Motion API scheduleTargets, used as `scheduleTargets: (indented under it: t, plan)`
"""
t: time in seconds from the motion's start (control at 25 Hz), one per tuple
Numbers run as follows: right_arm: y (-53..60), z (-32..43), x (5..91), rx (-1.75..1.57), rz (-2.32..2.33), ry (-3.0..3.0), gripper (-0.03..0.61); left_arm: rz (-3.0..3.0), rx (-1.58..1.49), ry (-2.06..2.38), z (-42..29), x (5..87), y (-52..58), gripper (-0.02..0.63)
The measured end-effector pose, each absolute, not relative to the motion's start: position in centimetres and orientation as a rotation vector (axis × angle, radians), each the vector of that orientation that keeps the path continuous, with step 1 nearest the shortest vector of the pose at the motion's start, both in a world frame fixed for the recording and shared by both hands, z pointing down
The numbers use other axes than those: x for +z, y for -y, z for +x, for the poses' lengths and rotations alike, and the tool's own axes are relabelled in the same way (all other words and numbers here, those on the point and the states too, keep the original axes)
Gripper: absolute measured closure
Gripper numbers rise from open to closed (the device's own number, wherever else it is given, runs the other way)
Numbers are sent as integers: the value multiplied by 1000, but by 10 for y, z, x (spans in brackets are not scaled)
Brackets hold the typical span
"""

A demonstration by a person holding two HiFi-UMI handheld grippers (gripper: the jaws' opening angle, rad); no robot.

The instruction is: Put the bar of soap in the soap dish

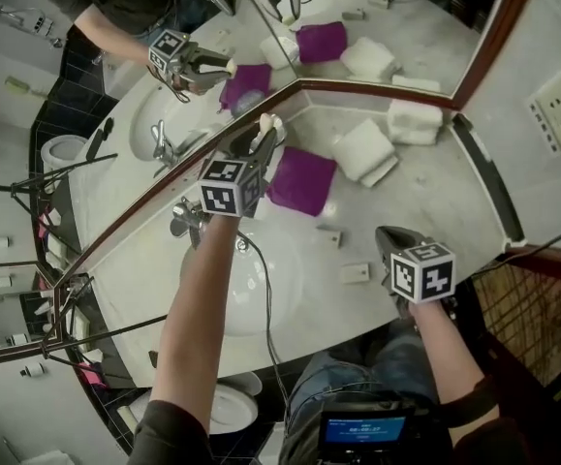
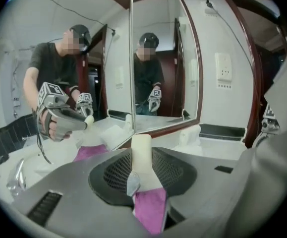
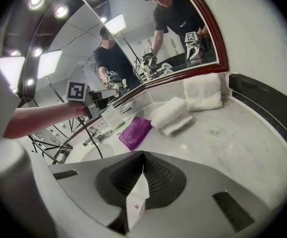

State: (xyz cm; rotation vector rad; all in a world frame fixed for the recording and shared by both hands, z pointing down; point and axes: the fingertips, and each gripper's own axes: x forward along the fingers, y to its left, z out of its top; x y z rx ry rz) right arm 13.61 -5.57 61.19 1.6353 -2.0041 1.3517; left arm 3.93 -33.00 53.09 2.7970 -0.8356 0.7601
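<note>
Left arm stretched forward, the left gripper [image 1: 264,134] clamped on the bar of soap [image 2: 142,150] above the purple cloth [image 1: 302,180]. Nearer the body, the right gripper [image 3: 138,195] is held low and tilted down, jaws together and empty.

No legible text (screen [image 1: 362,428] too blurred)

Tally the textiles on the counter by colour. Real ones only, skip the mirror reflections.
Purple cloth: 1
White folded towel: 2
Total: 3
</note>
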Motion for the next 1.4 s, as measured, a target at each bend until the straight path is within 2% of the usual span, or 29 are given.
scheduleTargets:
  t: [0.2, 0.48, 0.8, 1.0, 1.4]
  plan:
    - [50, 136, 596, 1307, 1601, 2024, 566, 2728, 573, 931, 25, 504, 295, 494]
    - [48, 142, 565, 1238, 1566, 2070, 566, 2644, 486, 1004, 4, 472, 231, 494]
    - [51, 151, 544, 1192, 1513, 2122, 566, 2428, 417, 1116, -32, 480, 164, 494]
    - [51, 154, 541, 1186, 1477, 2137, 566, 2367, 524, 1129, -45, 512, 111, 494]
    - [54, 156, 545, 1167, 1414, 2140, 566, 2331, 946, 953, -41, 608, 3, 494]
